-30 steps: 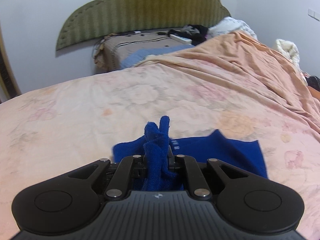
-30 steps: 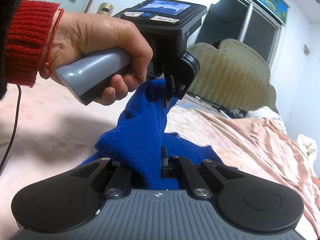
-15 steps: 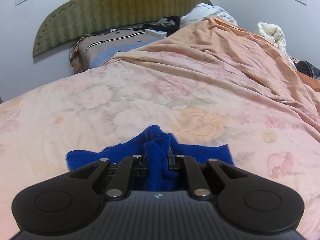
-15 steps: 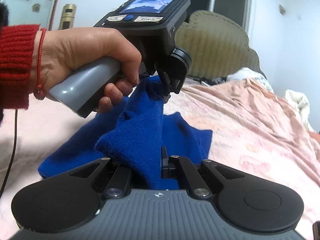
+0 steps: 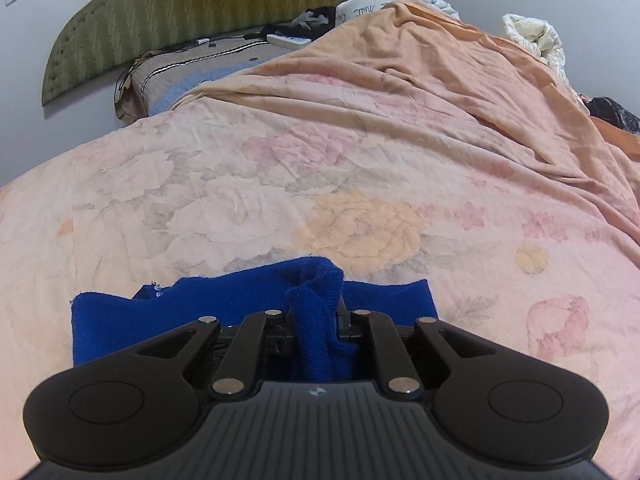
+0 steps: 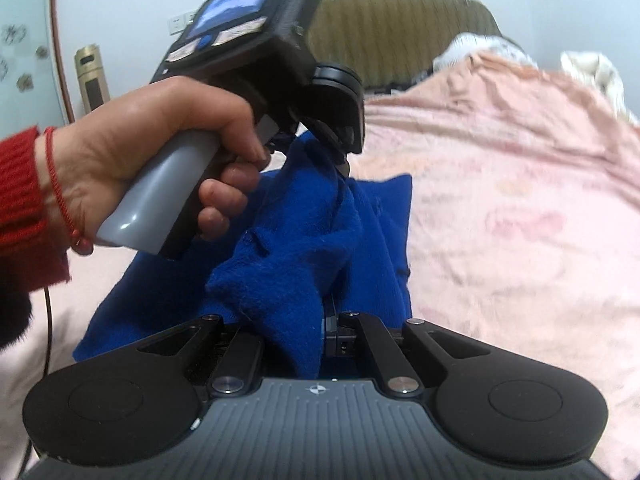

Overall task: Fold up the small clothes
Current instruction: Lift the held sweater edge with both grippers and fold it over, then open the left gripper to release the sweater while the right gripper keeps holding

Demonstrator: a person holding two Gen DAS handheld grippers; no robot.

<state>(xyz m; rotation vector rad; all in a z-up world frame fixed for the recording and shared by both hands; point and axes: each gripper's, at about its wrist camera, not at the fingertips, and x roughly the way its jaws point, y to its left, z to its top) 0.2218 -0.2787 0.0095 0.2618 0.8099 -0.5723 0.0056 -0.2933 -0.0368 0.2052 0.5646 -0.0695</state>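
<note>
The blue knit garment (image 6: 304,240) lies on the floral bedsheet (image 5: 360,184), most of it spread flat, with one edge lifted off the sheet in a soft ridge between my two tools. My left gripper (image 5: 316,320) is clamped on a bunched fold of that edge; the knit stands up between its fingers and spills back toward the camera. My right gripper (image 6: 316,320) is pinched tight on another bunch of the same edge, the cloth humped over its left finger. In the right wrist view my left hand (image 6: 160,152) holds its tool just beyond, its tip buried in the blue cloth.

I judge I am in the middle of a fold: carrying the held edge across over the flat part. Next I need to bring both grips down together, level with each other, so the raised edge lands square on the far edge near the sheet. Only then should I let go, both sides at once, or the knit will slump askew.
</note>
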